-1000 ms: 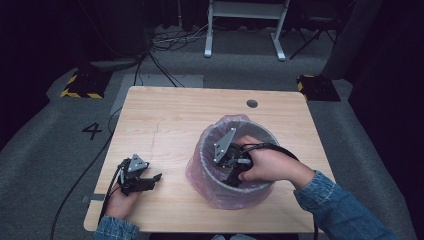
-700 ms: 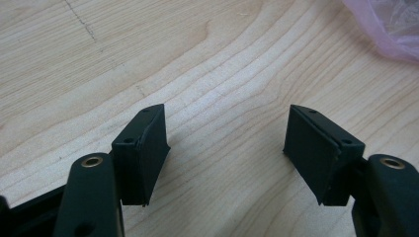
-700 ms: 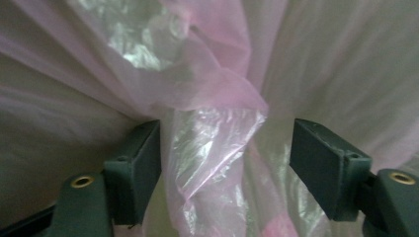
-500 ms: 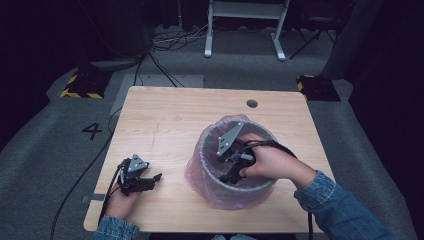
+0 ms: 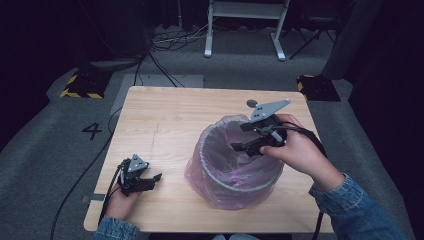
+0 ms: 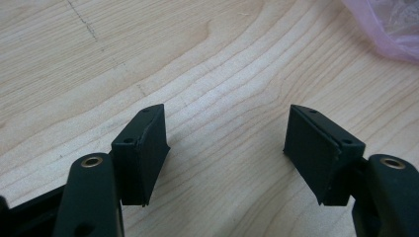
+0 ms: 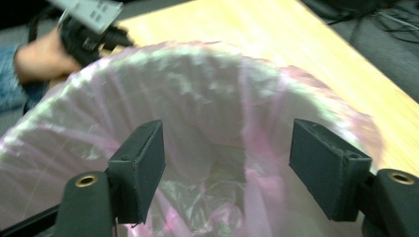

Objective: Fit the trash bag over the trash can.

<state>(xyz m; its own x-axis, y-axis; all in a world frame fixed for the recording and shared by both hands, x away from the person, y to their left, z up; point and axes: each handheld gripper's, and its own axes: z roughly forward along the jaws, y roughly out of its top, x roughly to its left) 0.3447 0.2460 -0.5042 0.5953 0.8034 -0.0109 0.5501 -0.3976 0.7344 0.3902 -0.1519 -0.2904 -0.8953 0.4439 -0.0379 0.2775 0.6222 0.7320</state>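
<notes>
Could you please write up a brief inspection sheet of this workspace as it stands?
Surface: wooden table, bare; round grommet hole near its far edge.
Job's things: bin lined with pink bag, upright, right of centre.
Clutter: nothing seen.
Grippers: left gripper open, low over table, nothing between jaws; right gripper open, above the bin's mouth, empty.
Cables: one trails from each gripper off the table edge.
Surroundings: grey carpet, floor marking "4", white frame legs, hazard-striped blocks.
</notes>
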